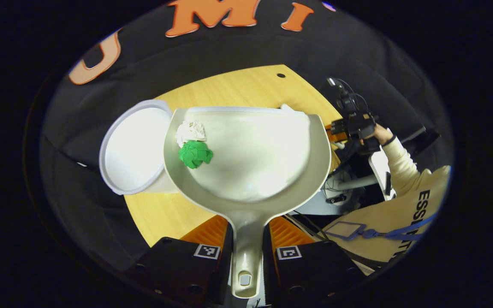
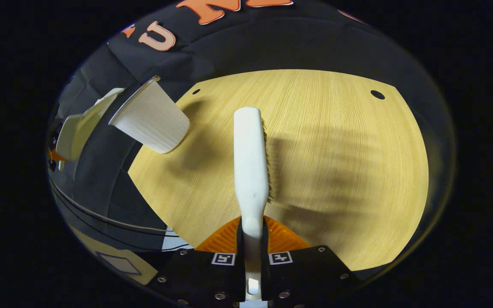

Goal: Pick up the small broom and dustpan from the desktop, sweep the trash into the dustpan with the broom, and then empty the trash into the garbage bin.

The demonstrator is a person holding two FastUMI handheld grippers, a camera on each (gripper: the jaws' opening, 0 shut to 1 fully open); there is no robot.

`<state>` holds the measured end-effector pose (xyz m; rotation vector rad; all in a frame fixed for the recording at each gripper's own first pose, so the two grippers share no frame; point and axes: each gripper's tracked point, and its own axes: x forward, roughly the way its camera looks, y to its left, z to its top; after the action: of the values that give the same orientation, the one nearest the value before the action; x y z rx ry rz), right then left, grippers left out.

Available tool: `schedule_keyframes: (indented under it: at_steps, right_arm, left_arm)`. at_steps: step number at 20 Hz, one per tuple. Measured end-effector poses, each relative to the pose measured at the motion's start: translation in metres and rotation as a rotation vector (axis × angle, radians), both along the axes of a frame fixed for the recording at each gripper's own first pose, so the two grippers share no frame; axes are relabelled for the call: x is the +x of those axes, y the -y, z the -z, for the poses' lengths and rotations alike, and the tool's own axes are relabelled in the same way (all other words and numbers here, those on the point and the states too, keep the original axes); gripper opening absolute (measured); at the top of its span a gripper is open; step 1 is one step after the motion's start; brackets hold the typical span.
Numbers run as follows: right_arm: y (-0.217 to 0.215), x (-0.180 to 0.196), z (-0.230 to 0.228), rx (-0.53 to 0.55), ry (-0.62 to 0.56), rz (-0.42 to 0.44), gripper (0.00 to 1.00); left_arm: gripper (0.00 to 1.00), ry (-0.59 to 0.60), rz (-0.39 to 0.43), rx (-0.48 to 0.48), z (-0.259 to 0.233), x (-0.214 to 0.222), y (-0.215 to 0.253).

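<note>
My left gripper is shut on the handle of the pale dustpan, held above the wooden table. In the pan's left part lie a crumpled white paper ball and a green paper ball. The white garbage bin stands just left of the pan, its open mouth beside the pan's rim. My right gripper is shut on the handle of the small white broom, bristles to its right, held over the table. The bin and the dustpan also appear at the left of the right gripper view.
The other gripper, held by a hand in a cream sleeve, appears at the right of the left gripper view. A person's torso with a lanyard badge is at lower right. Small holes mark the tabletop's far side.
</note>
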<state>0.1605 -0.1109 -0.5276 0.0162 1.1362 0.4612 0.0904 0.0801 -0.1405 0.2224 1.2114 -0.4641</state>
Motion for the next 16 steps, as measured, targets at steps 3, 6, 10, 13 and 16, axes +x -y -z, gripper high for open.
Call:
schedule_keyframes:
  at_steps: [3,6,10,13,16]
  right_arm:
    - [0.039,-0.017,0.022,0.018,-0.003,0.013,0.14]
    - [0.073,-0.03,0.03,0.03,-0.007,0.028,0.14]
    - [0.078,-0.032,0.035,0.026,-0.011,0.04,0.14]
    - [0.072,-0.034,0.038,0.026,-0.01,0.056,0.14]
    - [0.073,-0.032,0.038,0.019,-0.002,0.073,0.14]
  left_arm:
    - [0.34,0.036,-0.057,0.064,-0.02,0.026,-0.043]
    - [0.34,0.072,-0.125,0.164,-0.032,0.053,-0.101]
    - [0.34,0.107,-0.142,0.399,-0.046,0.097,-0.17]
    - [0.34,0.084,-0.069,0.529,-0.05,0.118,-0.195]
    - [0.36,0.089,0.007,0.648,-0.062,0.128,-0.22]
